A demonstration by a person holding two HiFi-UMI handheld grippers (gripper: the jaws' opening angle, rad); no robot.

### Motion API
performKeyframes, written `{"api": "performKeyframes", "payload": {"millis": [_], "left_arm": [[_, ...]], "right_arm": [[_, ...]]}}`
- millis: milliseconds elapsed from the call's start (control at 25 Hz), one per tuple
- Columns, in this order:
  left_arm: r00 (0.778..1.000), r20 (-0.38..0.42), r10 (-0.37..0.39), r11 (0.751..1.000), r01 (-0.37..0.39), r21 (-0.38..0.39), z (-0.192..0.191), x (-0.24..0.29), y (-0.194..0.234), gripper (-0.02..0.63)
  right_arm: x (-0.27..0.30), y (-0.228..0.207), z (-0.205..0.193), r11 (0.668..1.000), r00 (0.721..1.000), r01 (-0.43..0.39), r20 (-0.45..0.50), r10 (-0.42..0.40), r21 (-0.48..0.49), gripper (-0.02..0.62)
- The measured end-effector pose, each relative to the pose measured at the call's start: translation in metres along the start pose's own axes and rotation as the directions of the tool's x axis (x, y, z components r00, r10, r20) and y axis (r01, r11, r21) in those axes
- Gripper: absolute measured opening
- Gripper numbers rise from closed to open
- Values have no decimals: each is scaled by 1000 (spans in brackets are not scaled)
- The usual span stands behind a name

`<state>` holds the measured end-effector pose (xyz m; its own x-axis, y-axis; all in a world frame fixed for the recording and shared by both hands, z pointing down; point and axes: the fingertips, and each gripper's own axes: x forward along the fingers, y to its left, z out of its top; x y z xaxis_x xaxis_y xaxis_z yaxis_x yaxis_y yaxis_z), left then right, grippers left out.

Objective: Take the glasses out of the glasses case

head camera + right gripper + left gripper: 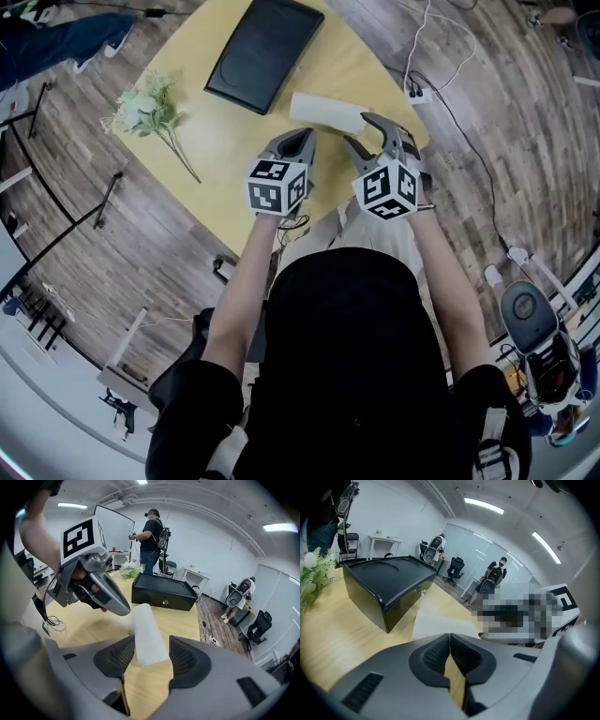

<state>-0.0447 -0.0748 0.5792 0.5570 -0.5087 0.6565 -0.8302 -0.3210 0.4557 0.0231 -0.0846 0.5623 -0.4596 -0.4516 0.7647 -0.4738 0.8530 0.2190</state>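
Glasses case point(326, 112), white, lies on the yellow desk point(225, 159) near its right edge, close to the black box point(265, 52). Right gripper point(356, 128) jaws stand apart, lined up on the case, not pressing it. Left gripper point(298, 141) jaws closed, empty. Flowers point(150, 108) near the left edge.

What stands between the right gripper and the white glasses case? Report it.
Nothing visible. The right gripper has its jaws apart, and the glasses case lies on the table straight ahead, in line with the gap. The left gripper, shut, is off to the side, and the black box sits beyond the case.
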Motion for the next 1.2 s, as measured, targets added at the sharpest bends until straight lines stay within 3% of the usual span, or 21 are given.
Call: {"api": "performKeyframes", "payload": {"millis": [360, 840, 1200], "left_arm": [[999, -27, 19, 999, -20, -43, -6, 16, 21, 23], [998, -64, 28, 999, -31, -39, -10, 30, 35, 23], [997, -75, 28, 999, -29, -16, -10, 30, 31, 23]], "right_arm": [[22, 0, -16, 992, 997, 30, -65, -38, -120, 296], [44, 4, -22, 992, 995, 1, -99, -14, -130, 299], [44, 2, -27, 984, 993, 34, -103, -53, -177, 285]]}}
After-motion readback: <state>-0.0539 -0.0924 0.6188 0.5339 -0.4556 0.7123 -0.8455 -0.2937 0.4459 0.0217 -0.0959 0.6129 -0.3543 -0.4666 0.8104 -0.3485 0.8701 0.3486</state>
